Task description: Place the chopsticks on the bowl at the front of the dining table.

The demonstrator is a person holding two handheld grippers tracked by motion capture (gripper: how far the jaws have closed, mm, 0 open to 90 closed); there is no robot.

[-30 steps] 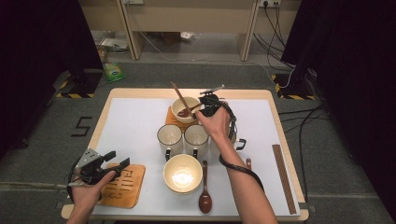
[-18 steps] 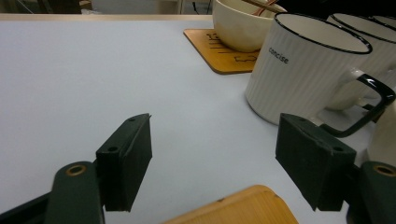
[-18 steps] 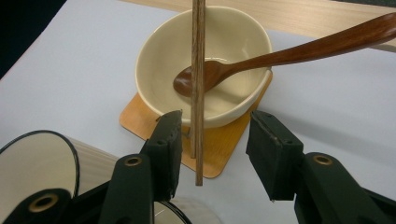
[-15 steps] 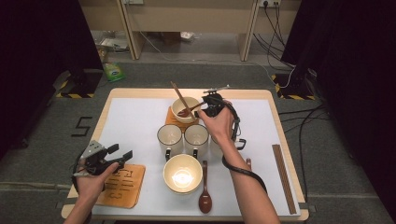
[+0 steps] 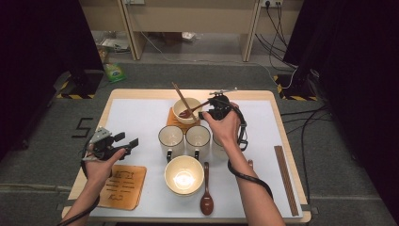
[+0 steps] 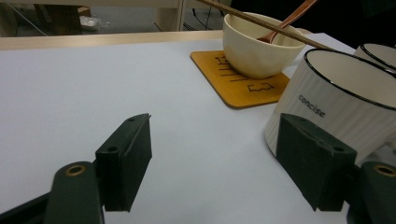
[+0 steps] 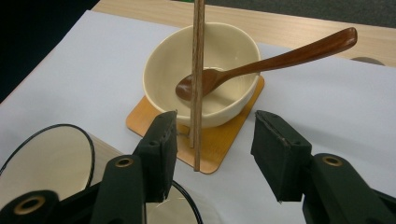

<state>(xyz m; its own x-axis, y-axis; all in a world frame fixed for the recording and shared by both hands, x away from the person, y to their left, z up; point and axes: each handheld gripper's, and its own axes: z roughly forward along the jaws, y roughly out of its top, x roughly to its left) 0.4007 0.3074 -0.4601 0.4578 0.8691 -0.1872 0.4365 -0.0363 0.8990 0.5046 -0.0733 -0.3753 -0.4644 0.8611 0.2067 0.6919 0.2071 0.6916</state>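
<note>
Wooden spoon (image 7: 261,63) left in bowl (image 7: 205,77), right gripper (image 7: 212,140) fingers just released, backed off, left gripper (image 5: 123,143) agape, shifted forward.

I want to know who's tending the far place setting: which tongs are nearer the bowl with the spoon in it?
The right tongs: they sit open just beside the bowl at the far end. The left tongs are open well back, near the table's left edge.

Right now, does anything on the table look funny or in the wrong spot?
Yes. A pair of chopsticks lies slanted across the rim of the far bowl, one end hanging out over the wooden coaster. A brown spoon leans in that bowl too. Nothing looks spilled or broken.
</note>
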